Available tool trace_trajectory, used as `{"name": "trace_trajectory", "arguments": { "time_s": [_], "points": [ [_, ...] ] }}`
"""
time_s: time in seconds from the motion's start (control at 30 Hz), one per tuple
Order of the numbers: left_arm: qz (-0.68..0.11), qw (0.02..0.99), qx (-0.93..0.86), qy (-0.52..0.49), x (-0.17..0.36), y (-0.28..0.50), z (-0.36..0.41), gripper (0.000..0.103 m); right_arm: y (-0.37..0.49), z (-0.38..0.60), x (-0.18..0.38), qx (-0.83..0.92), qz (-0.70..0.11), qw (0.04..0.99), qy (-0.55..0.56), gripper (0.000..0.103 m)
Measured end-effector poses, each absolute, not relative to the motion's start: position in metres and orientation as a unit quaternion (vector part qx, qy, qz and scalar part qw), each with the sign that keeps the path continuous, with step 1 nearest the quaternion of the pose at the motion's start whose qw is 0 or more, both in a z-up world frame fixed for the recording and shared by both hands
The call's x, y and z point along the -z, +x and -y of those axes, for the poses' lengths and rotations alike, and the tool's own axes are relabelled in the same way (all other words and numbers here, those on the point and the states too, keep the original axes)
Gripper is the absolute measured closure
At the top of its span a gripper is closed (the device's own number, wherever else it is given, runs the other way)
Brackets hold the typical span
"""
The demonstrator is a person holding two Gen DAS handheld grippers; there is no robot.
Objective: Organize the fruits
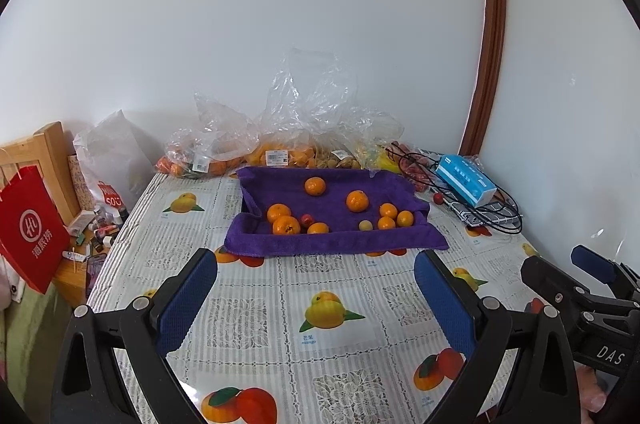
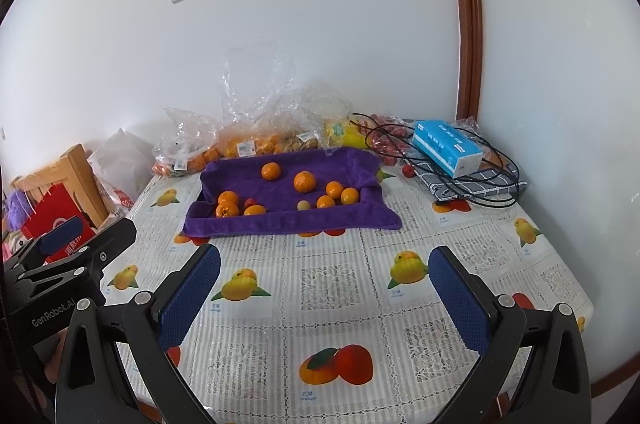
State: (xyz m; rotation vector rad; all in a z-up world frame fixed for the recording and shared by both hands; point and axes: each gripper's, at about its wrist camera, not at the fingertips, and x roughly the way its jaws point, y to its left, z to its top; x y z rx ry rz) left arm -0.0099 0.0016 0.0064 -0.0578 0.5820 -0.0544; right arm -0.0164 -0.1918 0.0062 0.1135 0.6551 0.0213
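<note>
A purple towel [image 1: 332, 244] [image 2: 288, 224] lines a shallow tray in the middle of the table. On it lie several oranges [image 1: 357, 201] [image 2: 304, 181], a small red fruit [image 1: 306, 220] [image 2: 250, 202] and a pale round fruit [image 1: 365, 225] [image 2: 303, 205]. My left gripper [image 1: 316, 272] hovers open over the tablecloth in front of the towel, with nothing between its blue pads [image 1: 188, 304]. My right gripper [image 2: 325, 270] is also open and empty, short of the towel. Each gripper shows at the edge of the other's view.
Clear plastic bags of oranges and other fruit [image 1: 276, 147] [image 2: 256, 139] crowd the wall behind the towel. A blue tissue box [image 1: 466, 179] [image 2: 446, 147] and black cables [image 2: 492, 183] lie back right, with a red fruit [image 2: 407, 170] beside them. A red paper bag [image 1: 30, 228] hangs off the table's left.
</note>
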Motion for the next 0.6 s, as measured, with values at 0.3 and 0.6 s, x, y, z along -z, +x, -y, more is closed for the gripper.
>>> {"name": "trace_trajectory", "arguments": {
  "time_s": [0.3,0.6],
  "points": [
    [-0.285,0.958,0.028,-0.029,-0.0076,-0.0105,-0.0015,0.003,-0.0172,0.1918,-0.0065,-0.011,-0.320,0.946,0.055,0.000],
    [-0.285,0.958,0.030,-0.027,-0.0080,-0.0114,-0.0007,0.003,-0.0185,0.1912,-0.0066,-0.012,-0.320,0.946,0.056,0.000]
  ]
}}
